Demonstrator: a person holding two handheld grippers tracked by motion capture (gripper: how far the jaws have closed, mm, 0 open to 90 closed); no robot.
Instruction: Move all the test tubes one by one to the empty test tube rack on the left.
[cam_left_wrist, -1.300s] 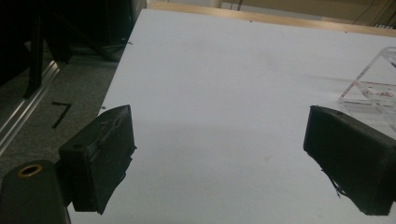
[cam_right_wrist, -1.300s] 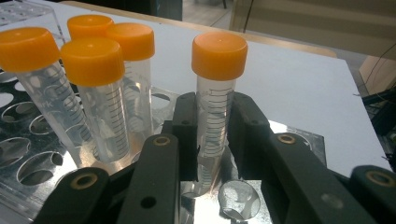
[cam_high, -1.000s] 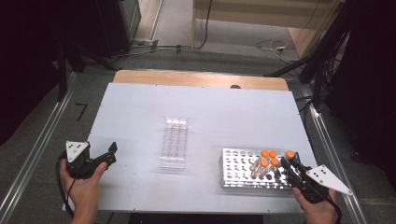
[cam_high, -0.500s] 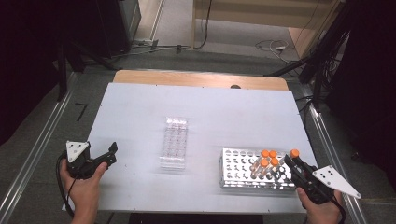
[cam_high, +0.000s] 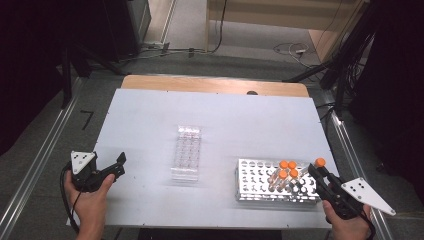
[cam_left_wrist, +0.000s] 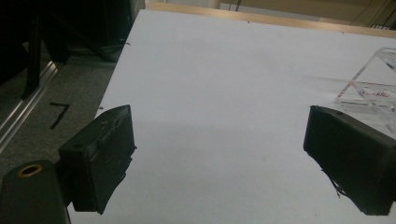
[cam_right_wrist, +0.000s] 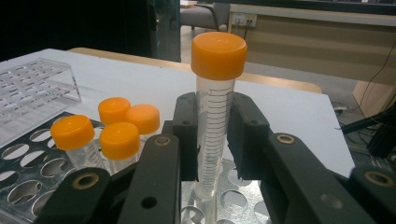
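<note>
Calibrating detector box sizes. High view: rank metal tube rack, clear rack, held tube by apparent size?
1. Metal tube rack, largest.
2. Clear rack, smaller footprint, though it sits farther from the camera.
3. Held tube in the right gripper, clearly smallest.

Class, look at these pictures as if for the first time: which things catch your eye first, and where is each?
The orange-capped clear graduated tube stands clamped upright in the right gripper, over the perforated metal rack at the table's near right. Four more orange-capped tubes stand in that rack; a clear plastic rack sits mid-table.
</note>
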